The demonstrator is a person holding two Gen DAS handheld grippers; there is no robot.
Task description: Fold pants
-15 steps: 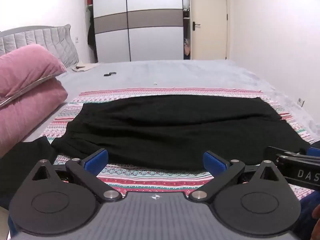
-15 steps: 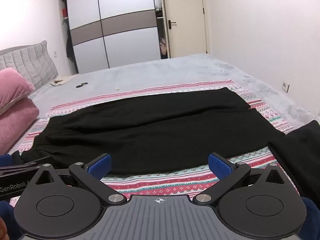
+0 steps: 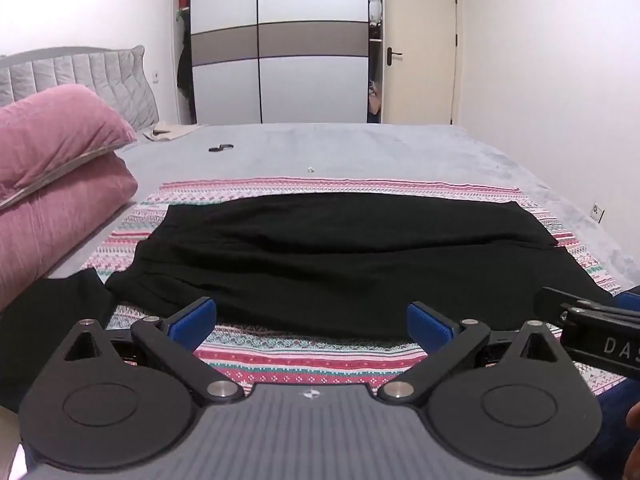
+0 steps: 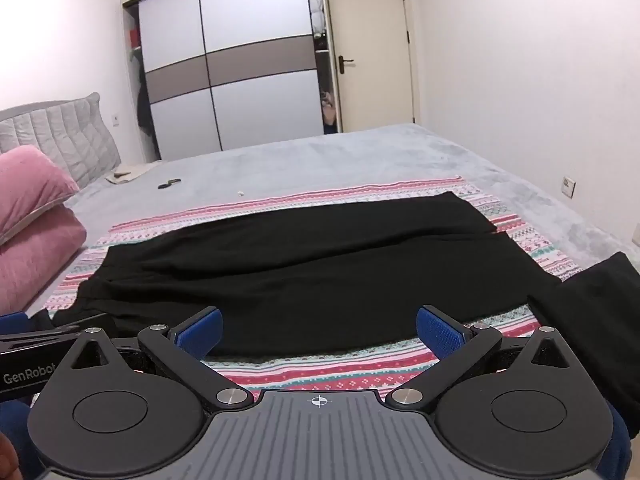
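Observation:
Black pants [image 3: 340,264] lie spread flat across a striped patterned cloth [image 3: 304,364] on the bed, waistband to the left, leg ends to the right; they also show in the right wrist view [image 4: 312,276]. My left gripper [image 3: 312,320] is open and empty, held just short of the pants' near edge. My right gripper [image 4: 318,330] is open and empty, also just before the near edge. Each gripper's side shows in the other's view.
Two pink pillows [image 3: 52,184] are stacked at the left by the grey headboard. Another black garment lies at the near left [image 3: 48,320] and, in the right wrist view, at the near right [image 4: 600,320]. A small dark object [image 3: 220,148] lies on the grey bedspread. Wardrobe and door stand behind.
Both grippers have shifted slightly; the view of the pants is nearly the same. Both stay open.

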